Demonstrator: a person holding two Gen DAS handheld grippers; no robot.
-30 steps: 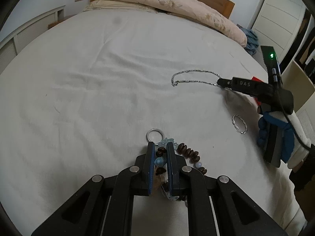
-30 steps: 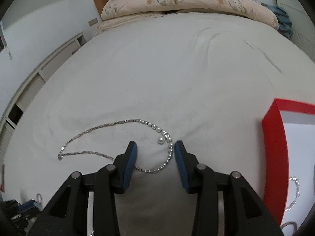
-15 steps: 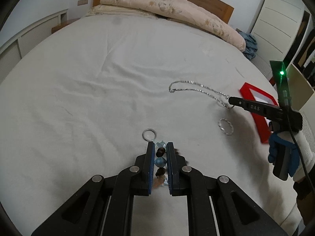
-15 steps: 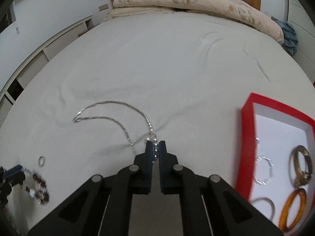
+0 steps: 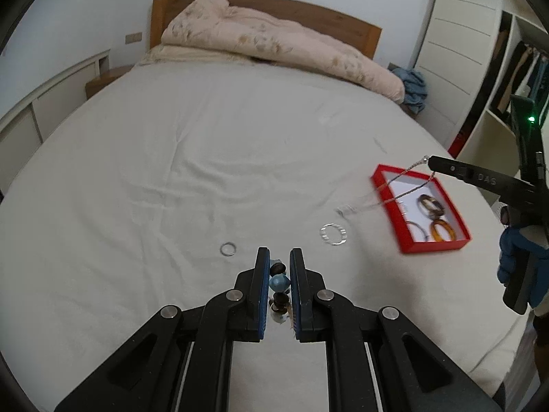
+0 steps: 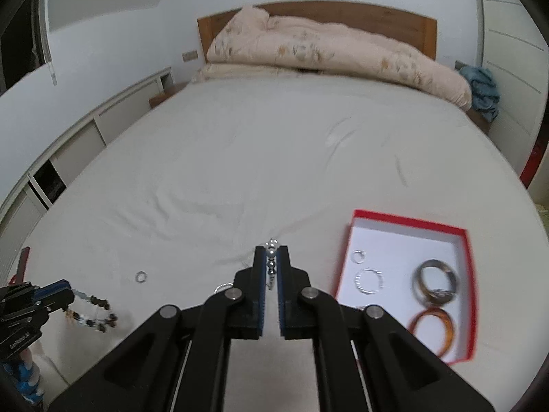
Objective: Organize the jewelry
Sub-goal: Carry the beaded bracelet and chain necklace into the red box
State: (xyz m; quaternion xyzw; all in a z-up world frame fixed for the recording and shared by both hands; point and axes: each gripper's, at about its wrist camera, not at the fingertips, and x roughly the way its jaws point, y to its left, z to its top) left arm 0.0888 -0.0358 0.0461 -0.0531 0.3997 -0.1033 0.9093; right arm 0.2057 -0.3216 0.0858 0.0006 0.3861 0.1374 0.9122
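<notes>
My left gripper [image 5: 278,261] is shut on a beaded bracelet [image 5: 278,283] of brown and blue beads, lifted off the white bed; from the right wrist view its loop [image 6: 94,312] hangs from that gripper [image 6: 67,297] at the lower left. My right gripper [image 6: 271,252] is shut on the pearl end of a silver chain necklace [image 6: 271,257]. In the left wrist view the necklace [image 5: 401,189] dangles from the right gripper [image 5: 430,162] above the red box's near-left corner. The red box [image 6: 353,240] holds several rings and bangles.
A small silver ring [image 5: 228,249] and a twisted silver bangle [image 5: 333,233] lie on the sheet between the grippers. A rolled duvet [image 5: 274,48] lies by the wooden headboard. A wardrobe [image 5: 463,34] stands to the right, past the bed's edge.
The right gripper closed on the necklace and lifted it off the sheet toward the red box. The left gripper rose with the bracelet, which left the bed.
</notes>
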